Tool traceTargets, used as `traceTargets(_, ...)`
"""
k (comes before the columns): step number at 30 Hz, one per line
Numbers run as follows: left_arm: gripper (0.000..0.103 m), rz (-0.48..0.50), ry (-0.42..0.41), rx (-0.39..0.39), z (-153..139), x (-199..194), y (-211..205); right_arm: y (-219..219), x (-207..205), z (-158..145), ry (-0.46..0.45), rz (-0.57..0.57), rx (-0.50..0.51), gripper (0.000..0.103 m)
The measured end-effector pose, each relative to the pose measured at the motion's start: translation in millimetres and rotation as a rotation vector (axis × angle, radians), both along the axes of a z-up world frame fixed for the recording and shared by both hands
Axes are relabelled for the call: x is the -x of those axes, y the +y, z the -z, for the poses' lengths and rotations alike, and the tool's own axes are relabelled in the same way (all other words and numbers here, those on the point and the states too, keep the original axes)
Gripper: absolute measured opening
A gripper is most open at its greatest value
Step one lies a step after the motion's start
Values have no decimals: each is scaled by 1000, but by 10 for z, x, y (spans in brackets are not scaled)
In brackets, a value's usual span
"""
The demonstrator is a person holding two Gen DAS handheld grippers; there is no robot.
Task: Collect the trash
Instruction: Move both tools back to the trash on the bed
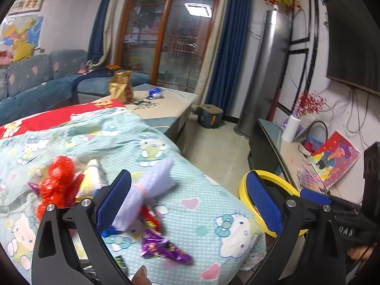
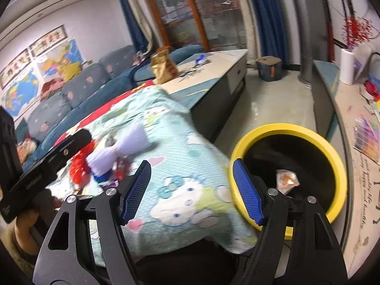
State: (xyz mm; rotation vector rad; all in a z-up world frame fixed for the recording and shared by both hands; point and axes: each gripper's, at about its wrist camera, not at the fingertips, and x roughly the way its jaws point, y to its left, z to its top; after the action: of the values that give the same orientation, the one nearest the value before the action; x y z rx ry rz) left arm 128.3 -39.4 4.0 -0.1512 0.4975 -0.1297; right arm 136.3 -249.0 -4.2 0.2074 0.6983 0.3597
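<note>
Both grippers, left gripper [image 1: 190,204] and right gripper [image 2: 192,190], hold jaws apart, gripping nothing. Wrappers [image 1: 163,249] and a lilac bundle [image 1: 152,187] lie on the patterned cloth [image 1: 209,216]; 1 wrapper [image 2: 286,180] sits inside the yellow-rimmed bin [image 2: 337,166].

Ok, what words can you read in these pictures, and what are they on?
"OAS": on the black handle at the right edge, partly cut off.
Cursive wall writing: too slanted and blurred to read.
Gold bag: print blurred.
Framed characters: too small.
</note>
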Motion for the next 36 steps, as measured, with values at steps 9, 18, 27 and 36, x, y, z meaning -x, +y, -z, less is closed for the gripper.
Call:
traceTargets(9,95,-112,3,21,12,60,496,466,49,6,6,-110,3,63)
traceTargets(18,95,-231,17,38,72,151,989,957,10,-15,9,-190,15,63)
traceTargets(27,95,-355,65,50,173,241,1541,1453,-101,17,18,-276,56,63)
traceTargets(36,93,-373,141,79,364,295,1890,1861,-279,56,20,-302,83,63)
